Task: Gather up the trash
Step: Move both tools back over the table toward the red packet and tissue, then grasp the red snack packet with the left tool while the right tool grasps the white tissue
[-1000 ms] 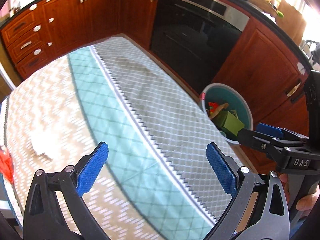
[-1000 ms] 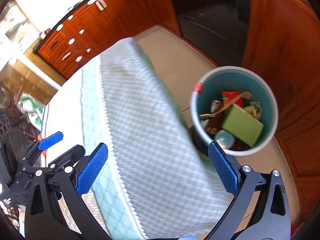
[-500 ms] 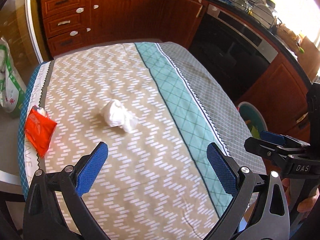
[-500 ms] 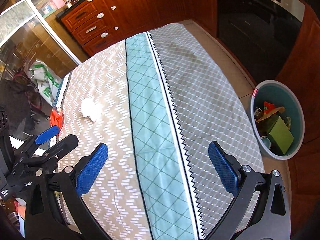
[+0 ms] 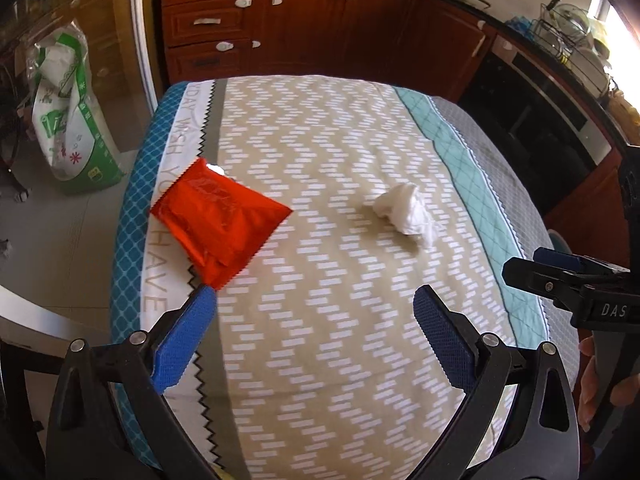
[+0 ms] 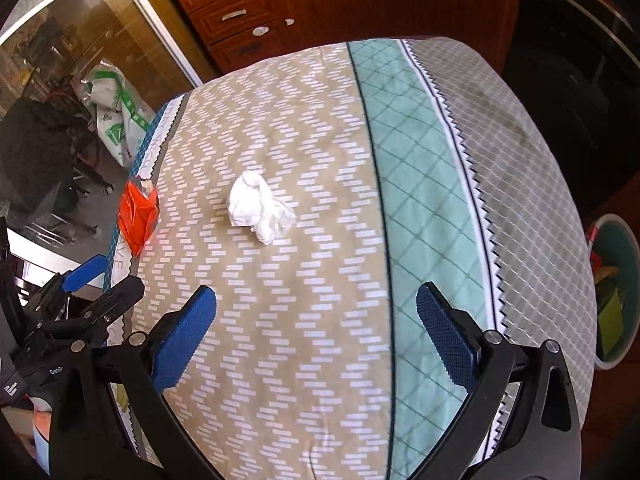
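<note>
A red foil wrapper [image 5: 220, 220] lies near the left edge of the cloth-covered table [image 5: 360, 360]; it also shows in the right wrist view [image 6: 138, 216]. A crumpled white tissue [image 5: 404, 210] lies mid-table, also seen in the right wrist view [image 6: 258, 208]. My left gripper [image 5: 314, 332] is open and empty, its left pad close to the wrapper's near corner. My right gripper [image 6: 316, 332] is open and empty, above the table nearer than the tissue. The teal trash bin [image 6: 614, 292] with rubbish stands on the floor at the table's right.
Red-brown kitchen cabinets [image 5: 280, 20] and a black oven [image 5: 540, 120] stand beyond the table. A white and green sack [image 5: 68, 112] leans on the floor at the left by a glass door. The right gripper shows at the right of the left wrist view [image 5: 568, 280].
Both grippers have swung left from the bin side to the table's left part. The wrapper and tissue are now nearer and larger in view. Both stay open.
</note>
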